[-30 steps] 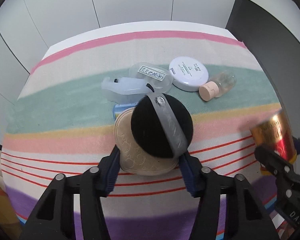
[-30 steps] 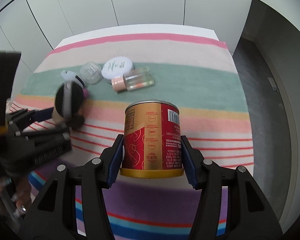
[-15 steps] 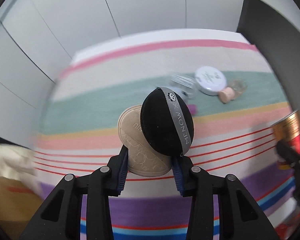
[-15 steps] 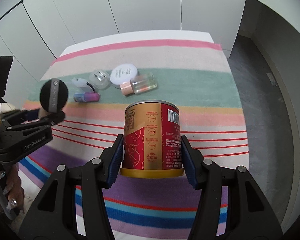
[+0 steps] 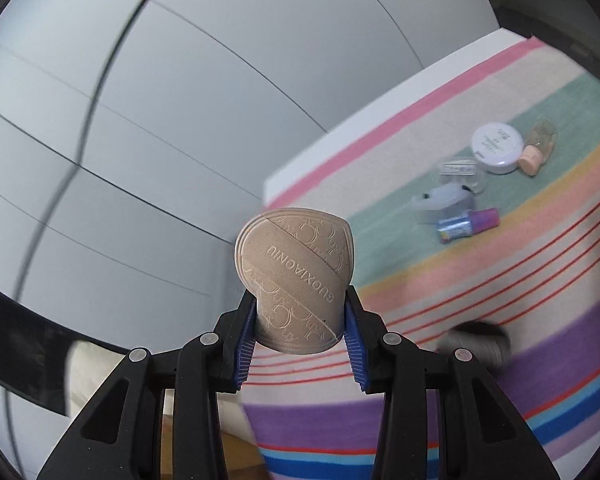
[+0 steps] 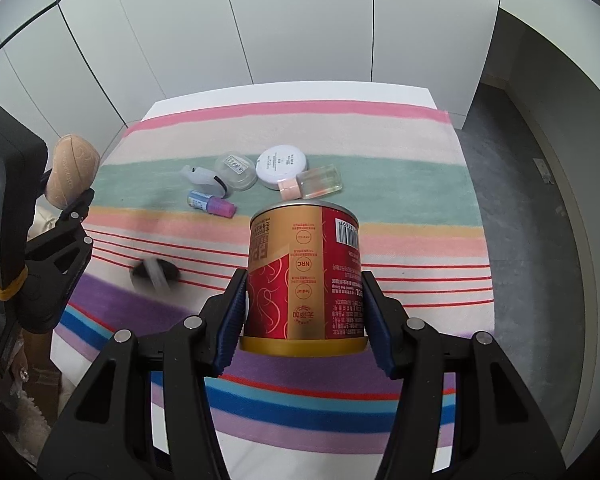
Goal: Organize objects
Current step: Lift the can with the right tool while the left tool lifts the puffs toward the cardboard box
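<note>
Both hands are lifting clear of the striped cloth (image 6: 400, 148) compared with a second ago, and the black puff (image 6: 155, 272), which was riding on top of the tan puff (image 5: 296, 280) in the left gripper (image 5: 300, 344), is now lying blurred on the red-lined band of the cloth, apparently having slipped out.

Going from largest down, the cloth-covered table is holding no visible bin or tray, so I cannot tell where things are meant to end up. The red and gold can (image 6: 304, 276) is being gripped at its sides by the right gripper (image 6: 304, 316), clenched on it and carrying it above the purple stripes. The left gripper is clenched on the lower edge of the tan puff, holding it upright and tilted toward the wall.

Still waiting on the green band are a white round compact (image 6: 282, 164), a clear bottle with a peach cap (image 6: 314, 186) touching it, a clear round case (image 6: 236, 170), a white plastic piece (image 6: 202, 178) and a small blue tube with a purple cap (image 6: 212, 204), all close together.

By my judgement the sorting is only beginning: two items are in the air, one is dropped, five are untouched.
</note>
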Demonstrator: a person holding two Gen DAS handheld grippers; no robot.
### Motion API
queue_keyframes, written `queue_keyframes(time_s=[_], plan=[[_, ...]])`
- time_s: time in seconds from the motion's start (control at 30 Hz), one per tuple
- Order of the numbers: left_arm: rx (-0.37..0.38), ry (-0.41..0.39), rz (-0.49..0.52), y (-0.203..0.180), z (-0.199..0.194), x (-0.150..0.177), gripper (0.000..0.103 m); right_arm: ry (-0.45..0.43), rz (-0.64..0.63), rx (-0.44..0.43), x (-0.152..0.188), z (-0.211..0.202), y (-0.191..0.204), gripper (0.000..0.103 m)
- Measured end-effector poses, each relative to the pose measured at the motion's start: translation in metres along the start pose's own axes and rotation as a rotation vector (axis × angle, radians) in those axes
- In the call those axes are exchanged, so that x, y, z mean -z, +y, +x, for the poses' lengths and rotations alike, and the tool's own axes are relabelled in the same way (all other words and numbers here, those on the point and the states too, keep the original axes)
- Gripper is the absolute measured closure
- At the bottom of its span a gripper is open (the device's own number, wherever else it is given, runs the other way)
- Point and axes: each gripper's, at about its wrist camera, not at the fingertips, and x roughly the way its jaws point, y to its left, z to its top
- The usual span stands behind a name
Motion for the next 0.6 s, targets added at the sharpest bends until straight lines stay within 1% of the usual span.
queue_keyframes(time_s=[0.03,0.07,0.13,0.17,0.2,0.23,0.27,0.33,0.4,0.5,0.6], plan=[[0.102,0.033,-0.042,0.006,0.003,0.000,0.062,0.000,0.000,-0.002,0.000,-0.001,0.000,0.047],[0.189,0.063,-0.078,0.011,0.007,-0.001,0.062,0.001,0.000,-0.004,0.000,-0.001,0.000,0.047],[0.384,0.150,-0.182,0.025,0.019,-0.001,0.062,0.006,0.002,-0.007,0.000,-0.002,0.000,0.047],[0.452,0.191,-0.234,0.031,0.026,0.000,0.062,0.008,0.006,-0.009,0.000,-0.003,-0.001,0.047],[0.487,0.216,-0.270,0.036,0.030,0.000,0.062,0.011,0.011,-0.011,-0.001,-0.005,-0.002,0.047],[0.504,0.230,-0.299,0.040,0.032,0.000,0.062,0.011,0.014,-0.010,-0.002,-0.006,-0.002,0.047],[0.498,0.225,-0.310,0.044,0.030,-0.001,0.062,0.010,0.017,-0.008,-0.003,-0.008,-0.003,0.047],[0.475,0.197,-0.305,0.048,0.021,-0.003,0.062,0.003,0.018,-0.002,-0.006,-0.014,-0.003,0.047],[0.471,0.171,-0.298,0.058,0.011,-0.009,0.062,-0.008,0.019,0.002,-0.012,-0.024,-0.002,0.047],[0.488,0.152,-0.308,0.071,-0.006,-0.013,0.062,-0.024,0.012,0.018,-0.020,-0.040,0.002,0.047],[0.514,0.127,-0.340,0.098,-0.027,-0.024,0.062,-0.048,0.005,0.031,-0.030,-0.062,0.008,0.047]])
